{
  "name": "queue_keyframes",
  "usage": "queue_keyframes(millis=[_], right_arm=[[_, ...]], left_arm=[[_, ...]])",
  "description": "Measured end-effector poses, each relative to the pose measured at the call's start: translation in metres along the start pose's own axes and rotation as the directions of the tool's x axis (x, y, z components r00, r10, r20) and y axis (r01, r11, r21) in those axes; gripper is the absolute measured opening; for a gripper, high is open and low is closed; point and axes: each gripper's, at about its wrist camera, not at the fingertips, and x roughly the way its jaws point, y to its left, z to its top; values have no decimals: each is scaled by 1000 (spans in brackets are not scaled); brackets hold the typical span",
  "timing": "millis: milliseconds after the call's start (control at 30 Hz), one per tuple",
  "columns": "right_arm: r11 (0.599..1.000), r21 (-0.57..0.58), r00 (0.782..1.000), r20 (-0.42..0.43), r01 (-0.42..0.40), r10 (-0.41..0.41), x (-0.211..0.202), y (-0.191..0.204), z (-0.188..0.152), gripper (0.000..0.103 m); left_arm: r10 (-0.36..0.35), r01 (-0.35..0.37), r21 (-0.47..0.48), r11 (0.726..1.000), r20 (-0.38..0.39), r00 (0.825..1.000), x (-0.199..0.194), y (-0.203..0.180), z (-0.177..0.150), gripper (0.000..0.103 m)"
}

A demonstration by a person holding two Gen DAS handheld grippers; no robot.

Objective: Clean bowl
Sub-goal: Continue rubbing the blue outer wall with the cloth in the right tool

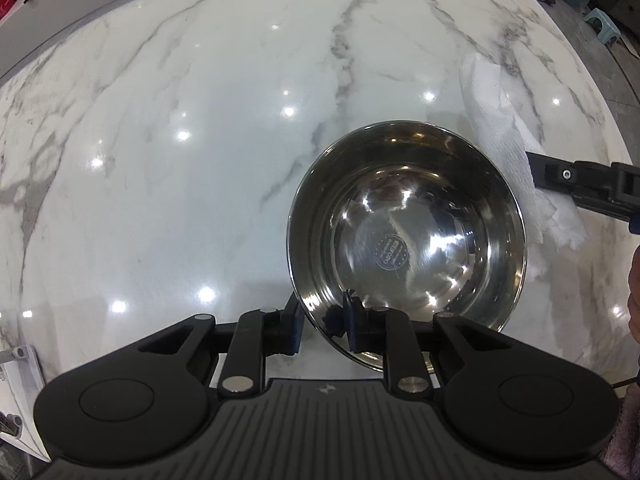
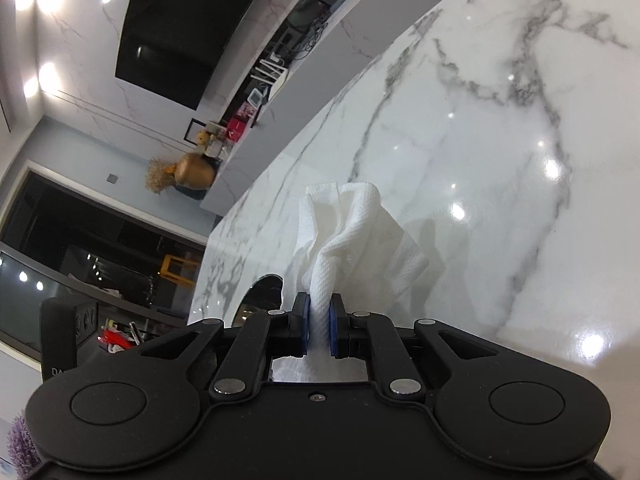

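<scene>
A white marble tabletop (image 1: 180, 200) is carrying a stainless steel bowl (image 1: 408, 236), which is standing upright with nothing visible inside. Its near rim is being pinched by the narrow jaws of the left gripper (image 1: 322, 326), one finger inside and one outside. Just beside the bowl, a white paper towel (image 2: 352, 232) is being clamped by the right gripper (image 2: 319, 330), above the tabletop.

A round stamp marks the bowl's (image 1: 408, 236) floor, its lettering illegible.
</scene>
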Motion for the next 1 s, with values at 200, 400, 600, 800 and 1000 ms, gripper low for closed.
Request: queue_keyframes(millis=[200, 400, 600, 800, 1000], right_arm=[[995, -41, 995, -37, 89, -90, 11, 2, -6, 9], [986, -75, 984, -91, 148, -155, 25, 2, -16, 9], [977, -120, 977, -107, 174, -187, 32, 7, -22, 9], [977, -123, 976, -106, 177, -190, 32, 8, -22, 9], [975, -129, 974, -110, 182, -196, 35, 10, -21, 9]], left_arm=[[4, -4, 2, 1000, 0, 1000, 1, -1, 1, 19], [17, -17, -6, 1000, 7, 1000, -1, -3, -1, 20], [24, -20, -111, 994, 36, 999, -3, -3, -8, 28], [-36, 36, -269, 962, 8, 999, -1, 2, -19, 35], [-22, 24, -250, 968, 13, 1000, -2, 1, -20, 25]])
